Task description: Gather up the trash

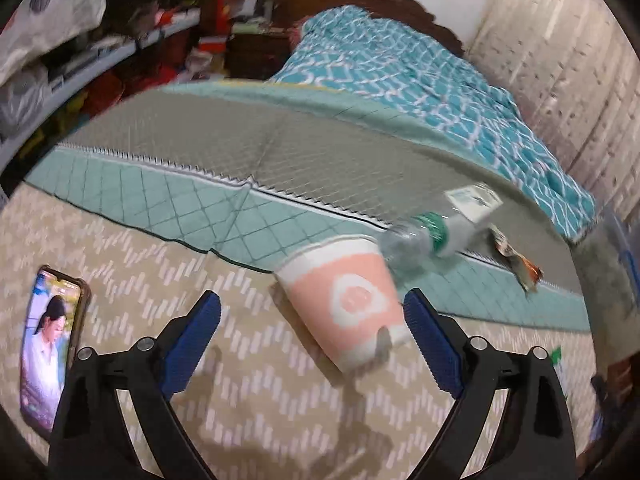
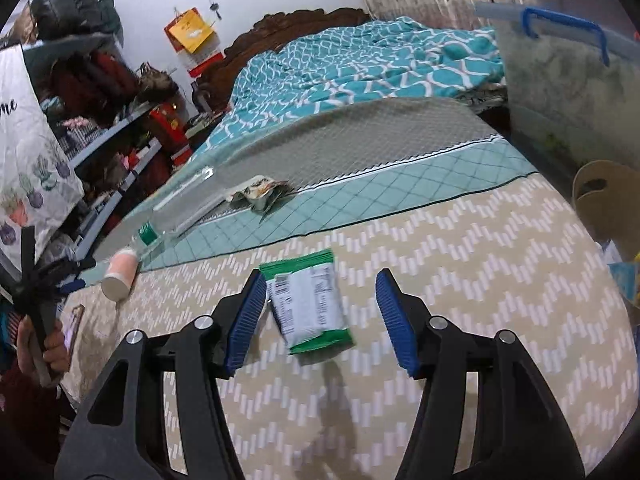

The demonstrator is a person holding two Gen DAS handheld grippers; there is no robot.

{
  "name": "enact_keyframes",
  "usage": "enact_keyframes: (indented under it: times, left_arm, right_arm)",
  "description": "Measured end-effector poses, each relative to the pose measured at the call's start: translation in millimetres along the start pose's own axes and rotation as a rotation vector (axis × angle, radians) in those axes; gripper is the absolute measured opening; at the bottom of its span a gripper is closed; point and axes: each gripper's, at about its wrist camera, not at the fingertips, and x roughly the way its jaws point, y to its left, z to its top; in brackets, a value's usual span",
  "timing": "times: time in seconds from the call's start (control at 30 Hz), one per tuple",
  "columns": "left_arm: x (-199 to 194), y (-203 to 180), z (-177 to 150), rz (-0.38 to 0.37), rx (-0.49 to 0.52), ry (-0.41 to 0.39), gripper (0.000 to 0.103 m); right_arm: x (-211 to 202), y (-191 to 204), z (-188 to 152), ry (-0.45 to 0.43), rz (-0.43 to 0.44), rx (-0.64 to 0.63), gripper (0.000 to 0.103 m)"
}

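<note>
A pink and white paper cup lies on its side on the beige zigzag bedcover, between the fingers of my open left gripper. A clear plastic bottle with a green band lies just beyond it, and a crumpled wrapper lies further right. My right gripper is open around a green and white snack packet lying flat on the cover. The right wrist view also shows the cup, the bottle and the crumpled wrapper at the left.
A phone with a lit screen lies at the left on the cover. A teal patterned quilt is bunched at the head of the bed. A clear bin with a blue handle stands at the right. Cluttered shelves line the left side.
</note>
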Motion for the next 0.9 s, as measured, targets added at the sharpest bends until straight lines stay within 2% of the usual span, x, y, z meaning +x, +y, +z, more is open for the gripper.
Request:
enact_keyframes:
  times: [0.07, 0.1, 0.23, 0.27, 0.3, 0.33, 0.37, 0.4, 0.43, 0.47, 0.5, 0.63, 0.8, 0.9]
  left_arm:
    - [13, -2, 3, -0.056, -0.017, 0.044, 0.094]
    - [21, -4, 5, -0.072, -0.012, 0.064, 0.094]
    - [53, -22, -2, -0.044, 0.034, 0.145, 0.094]
    - [57, -23, -4, -0.035, 0.037, 0.138, 0.094]
    - [56, -26, -6, -0.015, 0.049, 0.105, 0.09]
    - [56, -28, -9, 0.0, 0.066, 0.093, 0.078]
    - [53, -28, -13, -0.011, 0.079, 0.078, 0.074]
    - [50, -28, -16, -0.031, 0.085, 0.078, 0.065]
    - [46, -28, -21, -0.042, 0.101, 0.08, 0.063]
    - [41, -27, -26, -0.03, 0.119, 0.074, 0.062]
    - [38, -26, -30, -0.024, 0.131, 0.07, 0.062]
    - [14, -22, -66, -0.135, 0.164, 0.098, 0.062]
    - [-9, -54, -116, -0.288, 0.248, 0.139, 0.062]
    - [-13, -88, -136, -0.366, 0.321, 0.163, 0.062]
  right_arm:
    - [7, 7, -3, 0.032, -0.025, -0.025, 0.078]
    - [10, 7, -4, 0.046, -0.033, -0.034, 0.079]
    - [34, 15, -9, 0.128, -0.076, -0.08, 0.082]
    - [38, 17, -11, 0.144, -0.077, -0.092, 0.082]
    - [41, 19, -12, 0.153, -0.077, -0.104, 0.082]
    - [45, 21, -15, 0.165, -0.078, -0.117, 0.082]
    - [45, 23, -17, 0.155, -0.093, -0.139, 0.082]
    - [46, 26, -18, 0.159, -0.091, -0.156, 0.072]
    - [46, 30, -20, 0.155, -0.093, -0.174, 0.063]
    - [44, 33, -22, 0.156, -0.092, -0.191, 0.043]
    - [43, 34, -24, 0.159, -0.077, -0.189, 0.042]
    - [27, 41, -42, 0.156, -0.021, -0.184, 0.04]
    - [5, 54, -67, 0.146, 0.064, -0.156, 0.04]
    - [-4, 57, -76, 0.15, 0.113, -0.124, 0.04]
